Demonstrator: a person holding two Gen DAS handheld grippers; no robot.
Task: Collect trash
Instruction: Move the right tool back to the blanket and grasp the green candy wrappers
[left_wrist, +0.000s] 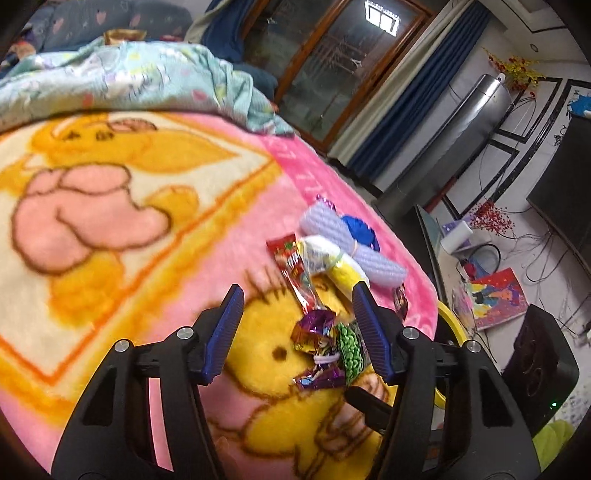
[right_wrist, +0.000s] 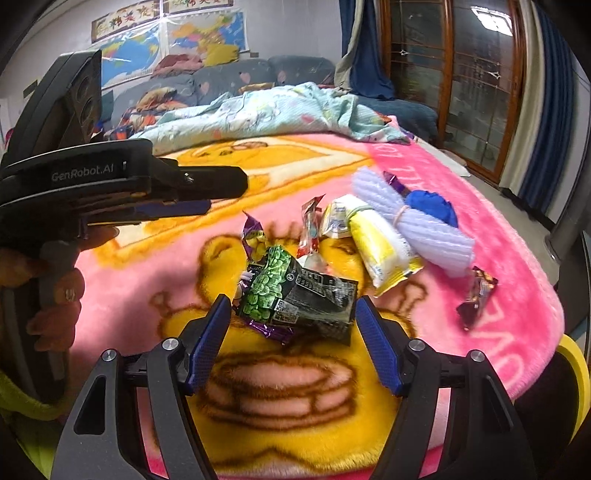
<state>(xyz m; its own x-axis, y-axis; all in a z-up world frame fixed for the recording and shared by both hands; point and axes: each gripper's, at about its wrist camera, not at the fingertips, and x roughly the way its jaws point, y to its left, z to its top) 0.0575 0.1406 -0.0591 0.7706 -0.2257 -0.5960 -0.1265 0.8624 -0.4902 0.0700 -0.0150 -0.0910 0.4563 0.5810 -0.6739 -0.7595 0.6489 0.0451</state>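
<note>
Plainly, the right gripper (right_wrist: 291, 314) stands wide open with nothing in its grasp, its blue-padded fingers (right_wrist: 207, 343) set either side of a green-and-black snack bag (right_wrist: 295, 295) that lies on the bed's pink cartoon blanket (right_wrist: 147, 266). The bag sits just ahead of the fingertips, not touching either pad that I can make out, and it rests partly on a crumpled purple foil wrapper (right_wrist: 255, 236).

Beyond it lies the rest of the litter — a red wrapper (right_wrist: 309, 232) standing up from the pile, then a white-and-yellow packet (right_wrist: 373, 251) leaning against a lavender ribbed roll (right_wrist: 410, 225) bound with a rubber band, with a blue scrap (right_wrist: 432, 206) tucked behind the roll. Off to the right, well apart from the heap and near the blanket's edge, is a small dark purple wrapper (right_wrist: 476, 299).

The left gripper (left_wrist: 297, 321) is likewise spread wide and holds nothing; in its own view the purple foil and the green bag (left_wrist: 349, 350) lie between its fingers, nearer the right-hand one. From the right wrist view its black body (right_wrist: 122, 184) hangs above the blanket at the left, held in a hand (right_wrist: 55, 291).

At the far end of the bed lies a rumpled pale-green quilt (right_wrist: 280, 110), and a yellow rim (right_wrist: 576, 373) shows just beside the bed's near corner.
</note>
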